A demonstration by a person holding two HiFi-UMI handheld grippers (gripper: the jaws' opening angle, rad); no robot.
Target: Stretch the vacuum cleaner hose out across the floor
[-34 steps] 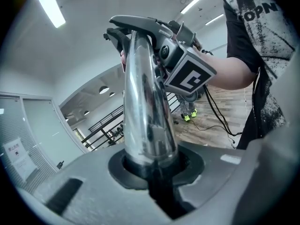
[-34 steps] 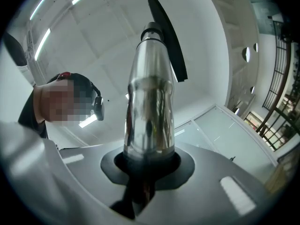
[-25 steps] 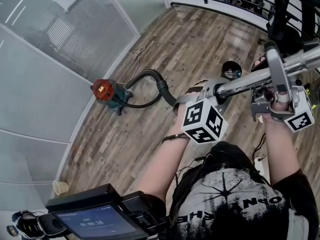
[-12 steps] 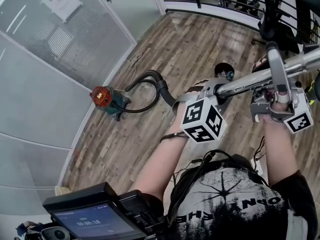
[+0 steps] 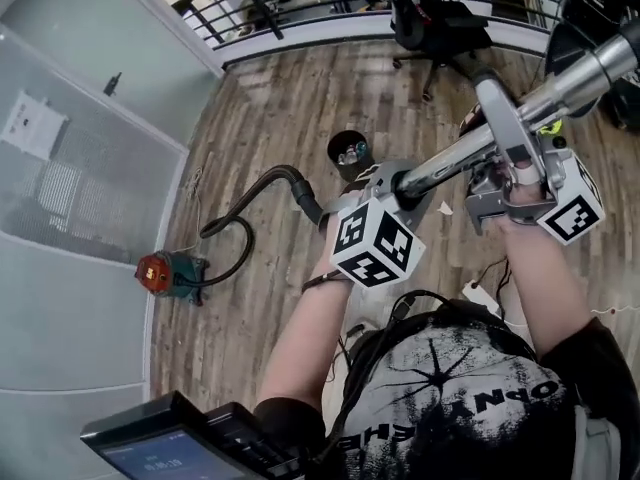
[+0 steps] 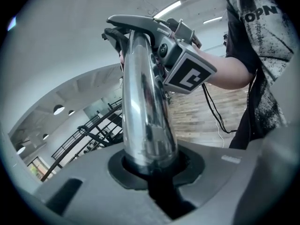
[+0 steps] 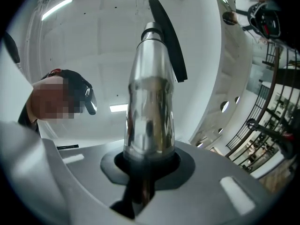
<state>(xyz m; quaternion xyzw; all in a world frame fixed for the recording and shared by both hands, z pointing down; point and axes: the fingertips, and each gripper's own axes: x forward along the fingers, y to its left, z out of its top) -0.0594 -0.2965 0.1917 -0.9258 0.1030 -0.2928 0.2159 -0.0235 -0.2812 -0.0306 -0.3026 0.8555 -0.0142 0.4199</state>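
Chrome tube (image 5: 470, 153) is clamped in both your left gripper (image 5: 398, 182) and right gripper (image 5: 500, 168), while the black hose (image 5: 270, 180) on the wooden floor (image 5: 260, 308) has opened from a tight loop into a longer curve back to the vacuum cleaner (image 5: 165, 273): stretching appears under way, slack remaining.

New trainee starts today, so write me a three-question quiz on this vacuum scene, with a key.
1. True or false: the hose runs dead straight from the vacuum cleaner to the metal wand.
2. What are the left gripper and the right gripper both shut on? A. the hose B. the metal wand C. a broom
3. Which stands nearer the railing: the office chair or the vacuum cleaner?
Key: 1 false, it curves. 2 B. 3 the office chair.
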